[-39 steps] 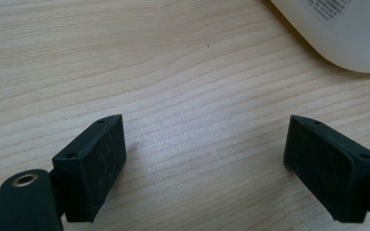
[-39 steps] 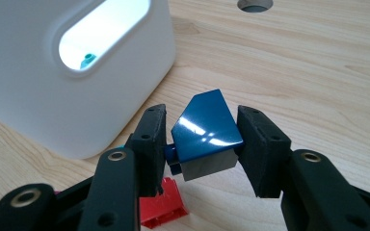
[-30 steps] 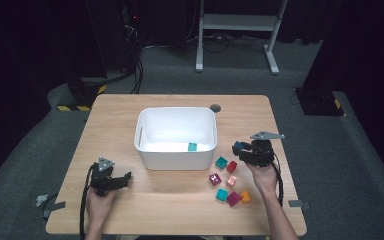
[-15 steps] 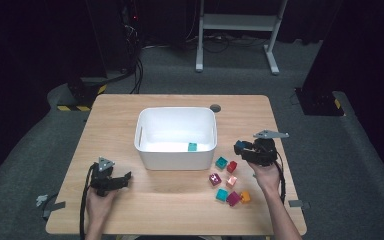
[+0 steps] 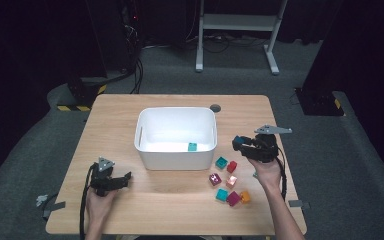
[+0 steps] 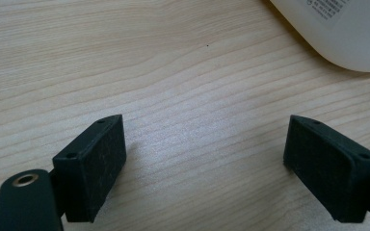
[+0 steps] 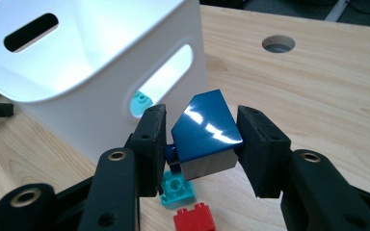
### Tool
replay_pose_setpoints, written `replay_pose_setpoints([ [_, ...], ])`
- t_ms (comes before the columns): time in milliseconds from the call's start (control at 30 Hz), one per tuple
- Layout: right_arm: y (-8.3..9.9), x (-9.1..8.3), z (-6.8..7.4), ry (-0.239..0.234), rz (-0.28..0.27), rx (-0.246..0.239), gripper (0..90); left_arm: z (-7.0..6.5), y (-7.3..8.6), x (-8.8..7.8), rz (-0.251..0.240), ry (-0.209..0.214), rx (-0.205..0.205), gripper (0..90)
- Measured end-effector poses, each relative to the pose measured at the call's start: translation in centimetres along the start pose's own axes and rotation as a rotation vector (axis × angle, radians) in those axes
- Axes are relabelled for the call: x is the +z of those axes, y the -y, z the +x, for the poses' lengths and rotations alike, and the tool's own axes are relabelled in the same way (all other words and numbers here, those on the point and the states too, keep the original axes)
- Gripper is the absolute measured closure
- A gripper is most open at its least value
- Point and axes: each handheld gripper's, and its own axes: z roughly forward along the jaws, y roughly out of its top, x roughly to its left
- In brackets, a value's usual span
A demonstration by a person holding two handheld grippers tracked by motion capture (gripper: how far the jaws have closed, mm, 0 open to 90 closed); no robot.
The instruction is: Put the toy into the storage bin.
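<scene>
Beside the white bin (image 7: 101, 91), right gripper (image 7: 200, 144) clenched on a blue block (image 7: 204, 127), left gripper (image 6: 202, 166) released

Bin (image 5: 176, 150) mid-table – bricks (image 5: 229, 182) right, one brick (image 5: 192, 146) inside.

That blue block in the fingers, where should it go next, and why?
Probably over the white bin rim, then let go. The right gripper is shut on the blue block just outside the bin wall, above the loose blocks on the table, and one teal block already lies inside, so the rest likely follow.
</scene>
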Motion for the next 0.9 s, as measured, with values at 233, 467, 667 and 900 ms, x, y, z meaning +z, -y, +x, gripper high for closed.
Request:
replay_pose_setpoints([
  [233,-0.7,-0.4,0.7,-0.009,0.000,-0.022,55.4,0.0,0.0,0.0,0.000,0.002,0.000,14.5],
  [467,-1.5,-0.6,1.1,-0.018,-0.010,-0.030,55.4,0.0,0.0,0.0,0.002,0.002,0.001,14.4],
  [667,-2.0,-0.5,1.5,-0.027,-0.009,-0.028,55.4,0.0,0.0,0.0,0.001,0.001,0.001,14.4],
  [900,-2.5,-0.7,1.9,-0.041,-0.018,-0.038,55.4,0.0,0.0,0.0,0.001,0.001,0.001,14.4],
])
